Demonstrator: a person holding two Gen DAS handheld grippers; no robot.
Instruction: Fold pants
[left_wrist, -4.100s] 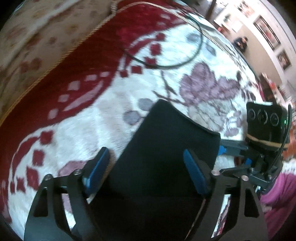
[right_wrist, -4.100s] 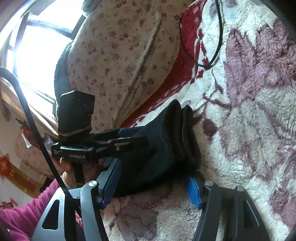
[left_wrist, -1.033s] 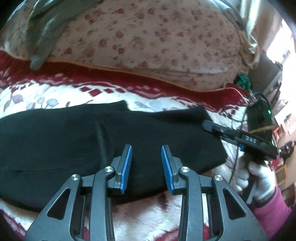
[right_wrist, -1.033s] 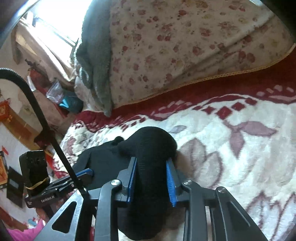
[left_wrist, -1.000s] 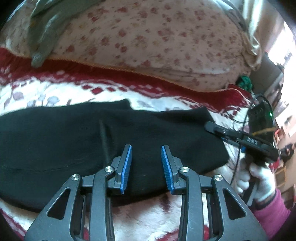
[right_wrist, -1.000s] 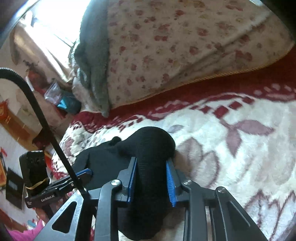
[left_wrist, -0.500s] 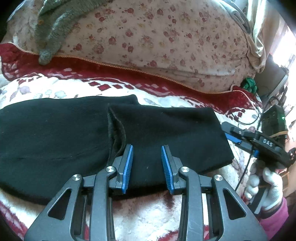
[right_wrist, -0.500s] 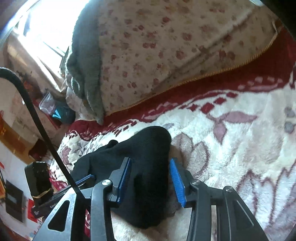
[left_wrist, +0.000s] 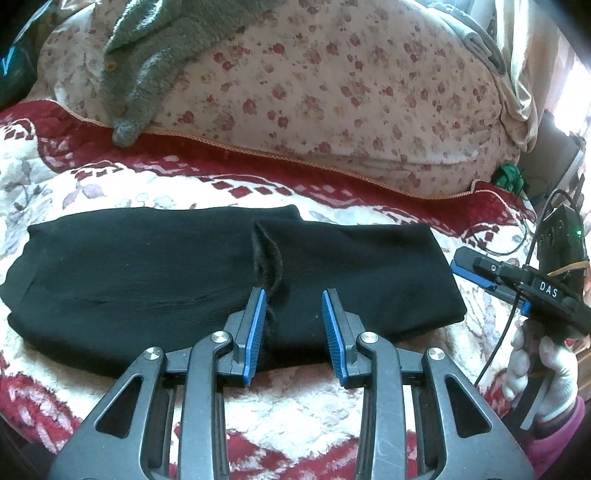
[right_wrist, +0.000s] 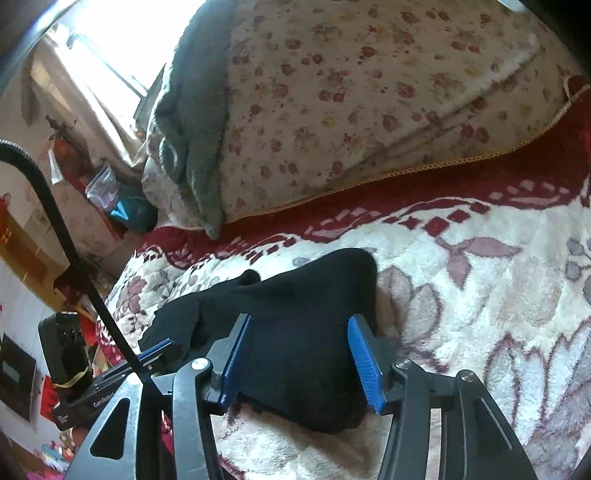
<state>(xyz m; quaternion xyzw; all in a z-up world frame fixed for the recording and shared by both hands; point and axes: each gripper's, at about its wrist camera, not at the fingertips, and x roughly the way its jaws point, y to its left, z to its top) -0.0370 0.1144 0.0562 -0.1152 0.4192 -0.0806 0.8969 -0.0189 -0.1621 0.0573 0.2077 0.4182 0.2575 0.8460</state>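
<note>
Black pants (left_wrist: 229, 280) lying flat on a white-and-red flowered blanket (left_wrist: 295, 413) that covers the bed, lengthwise and roughly parallel to the blanket's far red border, with a flowered quilt (left_wrist: 332, 96) heaped beyond that border and a grey knitted garment (left_wrist: 155, 55) draped over the quilt's top. One end of the pants is doubled back over the rest: in the left wrist view the folded layer occupies the right half of the bundle, its free edge (left_wrist: 267, 258) forming a raised, slightly gaping lip near the middle. The left gripper (left_wrist: 293, 328) hovers over the near edge of the pants beside that lip, its jaws parted only a little and, by appearance, gripping nothing. The right gripper (right_wrist: 303, 362) stands at the folded end of the bundle; its jaws have just been opening, the cloth sits between the blue pads (right_wrist: 364, 362) but looks released, slumping onto the blanket under its own weight. The same gripper appears at the right margin of the left wrist view, held in a white-gloved hand (left_wrist: 539, 373) with a pink sleeve (left_wrist: 557, 439). Judged from this layout, a first lengthwise fold is laid down; the bundle remains long, so at least one more fold, and smoothing of the gaping lip, appear to be left.
</note>
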